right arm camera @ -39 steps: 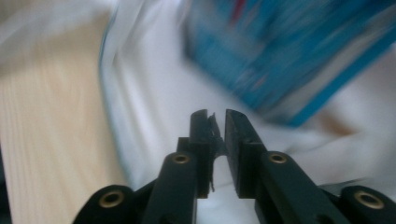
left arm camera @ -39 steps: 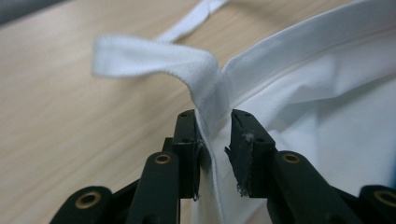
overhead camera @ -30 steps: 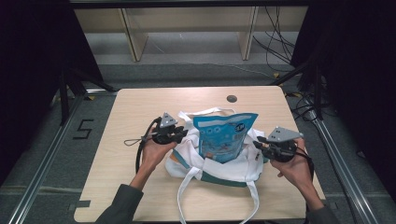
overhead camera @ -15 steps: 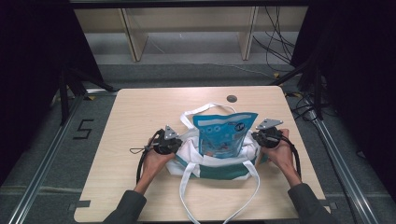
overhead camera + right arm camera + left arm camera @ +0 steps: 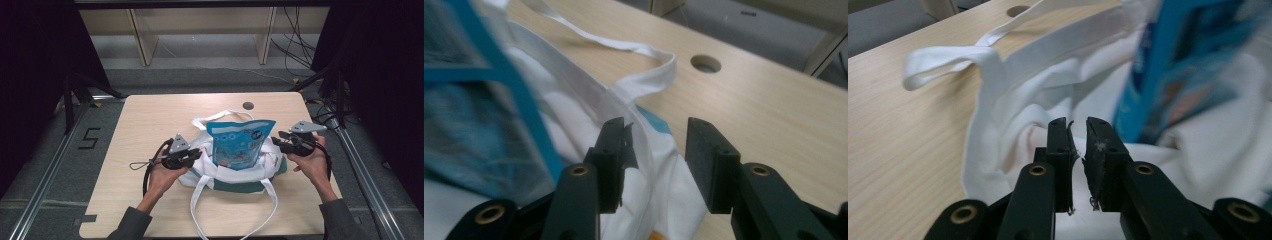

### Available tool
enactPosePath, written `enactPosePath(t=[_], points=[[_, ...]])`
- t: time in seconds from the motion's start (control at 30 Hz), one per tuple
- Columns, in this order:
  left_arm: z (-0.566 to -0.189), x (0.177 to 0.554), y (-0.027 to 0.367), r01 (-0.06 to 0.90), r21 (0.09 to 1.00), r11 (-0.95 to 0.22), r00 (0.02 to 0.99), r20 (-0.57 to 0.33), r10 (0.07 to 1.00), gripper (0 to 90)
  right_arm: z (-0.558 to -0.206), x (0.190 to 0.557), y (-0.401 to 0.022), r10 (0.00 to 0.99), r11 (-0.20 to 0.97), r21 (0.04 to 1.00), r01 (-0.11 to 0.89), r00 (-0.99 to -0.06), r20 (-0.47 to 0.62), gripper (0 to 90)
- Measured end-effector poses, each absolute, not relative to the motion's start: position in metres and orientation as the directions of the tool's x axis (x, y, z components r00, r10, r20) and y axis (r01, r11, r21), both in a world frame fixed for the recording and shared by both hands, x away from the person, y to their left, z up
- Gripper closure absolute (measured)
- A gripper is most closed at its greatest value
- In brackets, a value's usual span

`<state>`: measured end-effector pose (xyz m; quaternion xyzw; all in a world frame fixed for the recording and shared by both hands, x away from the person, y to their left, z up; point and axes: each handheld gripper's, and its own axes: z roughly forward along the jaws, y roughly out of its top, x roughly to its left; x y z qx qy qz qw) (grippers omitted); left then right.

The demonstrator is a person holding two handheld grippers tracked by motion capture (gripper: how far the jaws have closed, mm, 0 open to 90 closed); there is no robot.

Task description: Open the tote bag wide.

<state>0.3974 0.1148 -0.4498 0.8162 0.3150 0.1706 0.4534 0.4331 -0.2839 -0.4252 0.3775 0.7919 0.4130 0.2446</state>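
Observation:
A white tote bag with a teal base lies mid-table, and a blue snack pouch stands upright in its mouth. My left gripper is at the bag's left side. Its jaws have just been opening and stand a narrow gap apart, with nothing pressed between them and the bag cloth and pouch just beyond. My right gripper is at the bag's right side. Its jaws have also just been opening, and the bag's rim runs loose between them beside the pouch.
The bag's two front handles trail toward the table's near edge and a rear handle loops toward a round cable hole. The wooden tabletop is bare around the bag. Metal rails flank the table.
A second ago the grippers were farther from the bag, then both came in against its sides. The right gripper's jaws now stand visibly apart and it has backed off slightly.

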Motion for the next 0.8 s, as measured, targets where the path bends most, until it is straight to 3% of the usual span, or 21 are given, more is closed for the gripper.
enactPosePath(t=[0.23, 0.3, 0.4, 0.47, 0.53, 0.63, 0.73, 0.8], points=[[-0.458, 0.357, 0.128, 0.391, 0.856, -0.339, 0.758, -0.090, 0.646, 64.9, -0.411, 0.381, -0.289, 0.752, 0.392, 0.830, 0.396, -0.658, -0.042, 57.0], [-0.465, 0.343, 0.131, 0.437, 0.851, -0.291, 0.743, -0.159, 0.650, 52.5, -0.418, 0.360, -0.294, 0.732, 0.422, 0.796, 0.434, -0.681, -0.017, 55.6], [-0.478, 0.332, 0.134, 0.466, 0.839, -0.280, 0.753, -0.210, 0.623, 47.2, -0.425, 0.351, -0.298, 0.745, 0.422, 0.782, 0.458, -0.667, -0.011, 55.2], [-0.486, 0.329, 0.132, 0.504, 0.824, -0.258, 0.741, -0.259, 0.620, 45.6, -0.441, 0.343, -0.301, 0.753, 0.430, 0.741, 0.516, -0.658, 0.021, 55.4], [-0.490, 0.331, 0.127, 0.504, 0.818, -0.276, 0.738, -0.242, 0.630, 43.9, -0.451, 0.340, -0.300, 0.751, 0.449, 0.704, 0.550, -0.659, 0.036, 55.4], [-0.497, 0.336, 0.116, 0.508, 0.814, -0.282, 0.736, -0.240, 0.632, 43.7, -0.470, 0.343, -0.292, 0.732, 0.480, 0.682, 0.552, -0.680, 0.035, 55.4], [-0.501, 0.340, 0.103, 0.535, 0.803, -0.262, 0.732, -0.286, 0.619, 49.7, -0.480, 0.348, -0.282, 0.701, 0.512, 0.677, 0.529, -0.712, 0.026, 56.9], [-0.504, 0.340, 0.094, 0.529, 0.800, -0.284, 0.731, -0.259, 0.631, 51.9, -0.485, 0.353, -0.275, 0.673, 0.530, 0.676, 0.512, -0.739, 0.032, 56.8]])
